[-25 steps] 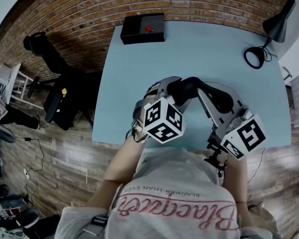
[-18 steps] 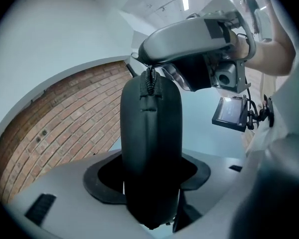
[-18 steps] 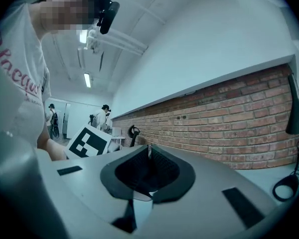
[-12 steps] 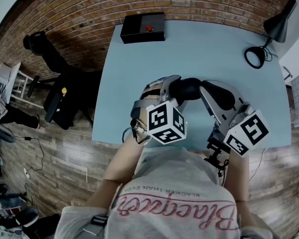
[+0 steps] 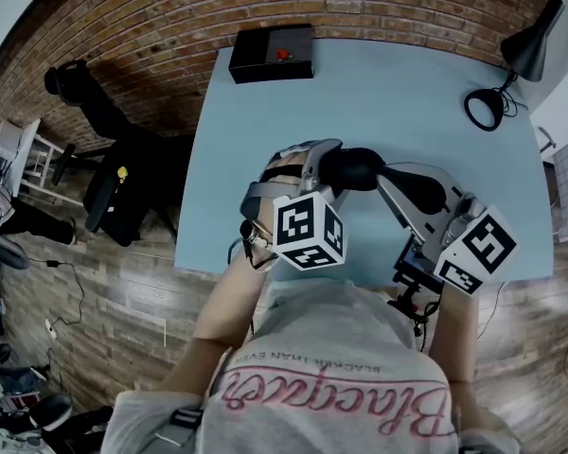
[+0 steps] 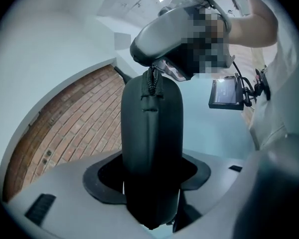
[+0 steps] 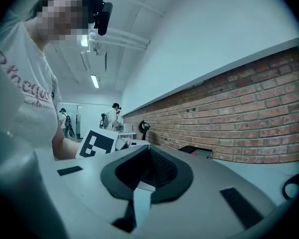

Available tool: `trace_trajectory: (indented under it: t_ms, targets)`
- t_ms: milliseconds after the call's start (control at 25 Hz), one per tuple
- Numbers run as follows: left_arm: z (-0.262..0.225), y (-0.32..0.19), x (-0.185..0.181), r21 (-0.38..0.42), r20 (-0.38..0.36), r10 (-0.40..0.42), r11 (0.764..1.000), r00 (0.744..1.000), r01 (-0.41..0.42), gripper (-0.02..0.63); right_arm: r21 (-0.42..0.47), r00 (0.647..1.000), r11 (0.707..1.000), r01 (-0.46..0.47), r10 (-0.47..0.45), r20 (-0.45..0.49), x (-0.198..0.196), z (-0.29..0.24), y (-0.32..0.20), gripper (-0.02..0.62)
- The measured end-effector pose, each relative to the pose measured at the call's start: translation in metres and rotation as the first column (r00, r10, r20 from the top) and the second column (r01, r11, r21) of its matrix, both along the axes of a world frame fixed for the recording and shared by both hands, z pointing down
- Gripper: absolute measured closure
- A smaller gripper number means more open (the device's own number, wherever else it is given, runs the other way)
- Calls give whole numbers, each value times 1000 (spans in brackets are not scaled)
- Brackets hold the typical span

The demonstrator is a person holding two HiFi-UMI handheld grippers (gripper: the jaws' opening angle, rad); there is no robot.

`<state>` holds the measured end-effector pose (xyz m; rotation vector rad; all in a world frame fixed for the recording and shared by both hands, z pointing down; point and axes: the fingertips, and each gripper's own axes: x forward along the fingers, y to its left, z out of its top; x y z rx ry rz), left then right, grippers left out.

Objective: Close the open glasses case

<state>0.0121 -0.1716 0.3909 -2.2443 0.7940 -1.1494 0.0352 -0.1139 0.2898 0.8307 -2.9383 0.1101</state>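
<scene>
Clamping a dark oblong glasses case [image 5: 352, 168] btwn its fingers, the left gripper [image 6: 152, 188] holds it in the air over the near part of the light blue surface [image 5: 388, 93], close in front of the person's white printed T-shirt [image 5: 331, 386]. In the left gripper view the case stands lengthwise out of the fingers. Its two halves look together along a centre seam, w/ a small zip pull [image 6: 150, 81] at the far end. The right gripper [image 7: 148, 166] has its fingers together, nothing btwn them. In the head view its grey nose comes in from the right & sits at the case's right end, touching or just beside, can't tell which. At the far edge of the surface sits a black box w/ a red button [image 5: 272, 55]. A black desk lamp [image 5: 528, 50] stands at the far right corner. A black chair [image 5: 123, 192] stands left of the surface, near a red brick wall [image 5: 170, 26].
</scene>
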Motion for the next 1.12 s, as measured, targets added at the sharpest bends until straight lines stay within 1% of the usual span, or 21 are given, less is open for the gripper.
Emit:
trace_trajectory:
  t_ms: [80, 200, 280, 360, 440, 520, 600, 720, 840, 880, 920, 960, 1000, 1120]
  targets:
    - [1, 2, 2, -40, -25, -5, 999, 1000, 4, 347, -16, 1000, 1000, -4, 4, 25, 1, -2, -2, 572]
    - [2, 5, 6, -121, -76, -28, 993, 997, 19, 347, -63, 994, 998, -23, 30, 105, 2, -8, -5, 575]
    - [3, 5, 7, -158, -82, -55, 987, 995, 41, 348, -72, 991, 997, -26, 35, 132, -4, -11, -3, 575]
    - [5, 3, 6, -173, -68, -71, 983, 995, 58, 348, -61, 991, 998, -25, 33, 130, -13, -12, -1, 575]
    - [7, 5, 8, -196, -82, -63, 979, 995, 46, 348, -50, 988, 997, -56, 62, 143, -13, -12, -3, 575]
    - [4, 8, 11, -213, -144, -43, 977, 989, 12, 345, -59, 975, 992, -114, 124, 185, -1, -14, -10, 575]
    - [-5, 11, 12, -199, -226, -20, 980, 974, -26, 344, -87, 957, 982, -167, 183, 225, 14, -15, -18, 575]
    - [-16, 17, 15, -176, -334, 22, 981, 942, -85, 342, -124, 938, 967, -223, 247, 243, 32, -15, -28, 575]
    - [-28, 25, 19, -154, -439, 75, 976, 895, -157, 342, -158, 921, 956, -247, 282, 269, 47, -14, -33, 575]
    - [-31, 27, 20, -140, -464, 94, 974, 881, -178, 342, -168, 916, 954, -247, 286, 280, 51, -13, -33, 575]
    - [-34, 28, 20, -127, -477, 108, 973, 872, -190, 342, -176, 913, 954, -243, 286, 289, 53, -13, -33, 575]
    - [-34, 28, 19, -122, -476, 113, 974, 872, -193, 342, -180, 912, 953, -242, 287, 292, 54, -12, -33, 575]
    - [-33, 28, 19, -128, -465, 107, 974, 879, -186, 344, -179, 913, 952, -249, 292, 284, 54, -10, -33, 575]
    - [-28, 26, 19, -180, -415, 50, 974, 909, -136, 357, -163, 914, 943, -292, 325, 244, 52, -5, -35, 575]
